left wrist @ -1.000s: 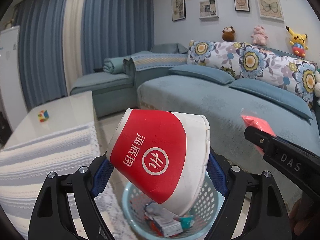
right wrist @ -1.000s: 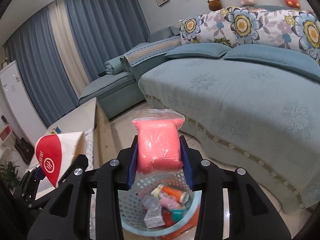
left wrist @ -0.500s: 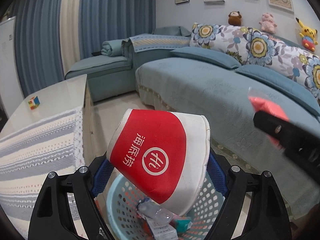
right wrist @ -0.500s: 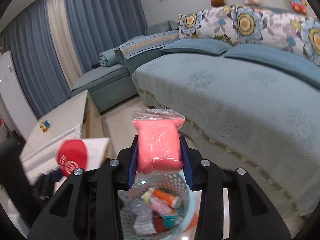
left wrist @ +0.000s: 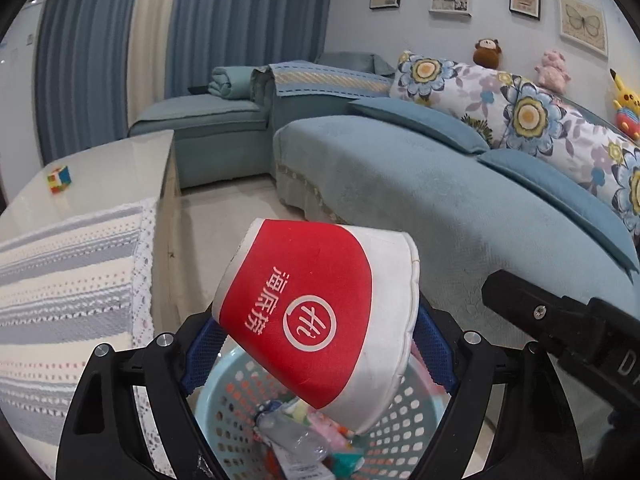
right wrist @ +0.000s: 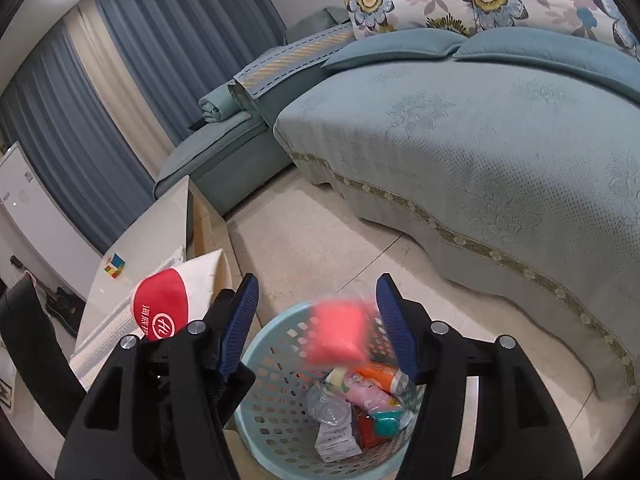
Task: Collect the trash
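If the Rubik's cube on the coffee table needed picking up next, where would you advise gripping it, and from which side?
Take the Rubik's cube across two opposite flat faces, coming from above. It sits alone on the bare, glossy coffee table, beyond the striped runner, so nothing crowds its sides; flat parallel faces suit the pads.

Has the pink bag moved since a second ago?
Yes. The pink bag has left the right hand-held gripper, whose jaws have just been opening, and shows blurred, lower between them, against the basket rim instead of the sofa edge.
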`<move>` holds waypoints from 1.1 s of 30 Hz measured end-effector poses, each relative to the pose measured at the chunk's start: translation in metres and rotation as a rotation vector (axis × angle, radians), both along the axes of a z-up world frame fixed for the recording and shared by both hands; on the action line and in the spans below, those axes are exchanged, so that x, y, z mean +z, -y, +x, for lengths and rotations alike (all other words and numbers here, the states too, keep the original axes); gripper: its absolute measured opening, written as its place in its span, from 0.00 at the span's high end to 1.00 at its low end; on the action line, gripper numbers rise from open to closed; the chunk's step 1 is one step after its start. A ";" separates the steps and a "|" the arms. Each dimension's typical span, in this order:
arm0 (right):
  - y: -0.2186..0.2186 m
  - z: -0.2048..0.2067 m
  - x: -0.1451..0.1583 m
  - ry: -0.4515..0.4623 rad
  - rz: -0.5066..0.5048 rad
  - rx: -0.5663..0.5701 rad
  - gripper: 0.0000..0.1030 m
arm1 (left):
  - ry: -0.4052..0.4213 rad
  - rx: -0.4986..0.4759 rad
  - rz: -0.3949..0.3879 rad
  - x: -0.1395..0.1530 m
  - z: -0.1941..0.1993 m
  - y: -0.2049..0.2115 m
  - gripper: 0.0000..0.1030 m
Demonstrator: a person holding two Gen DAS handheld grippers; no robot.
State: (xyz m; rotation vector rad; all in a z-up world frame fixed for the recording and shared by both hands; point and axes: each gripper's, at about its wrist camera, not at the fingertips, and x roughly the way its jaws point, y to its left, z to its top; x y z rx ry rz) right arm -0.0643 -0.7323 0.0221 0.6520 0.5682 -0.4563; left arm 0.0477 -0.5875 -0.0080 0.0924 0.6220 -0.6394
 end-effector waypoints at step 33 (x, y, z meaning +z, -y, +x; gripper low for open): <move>-0.104 -0.034 0.070 0.153 -0.056 0.141 0.19 | 0.134 0.000 0.087 0.066 -0.061 -0.143 0.07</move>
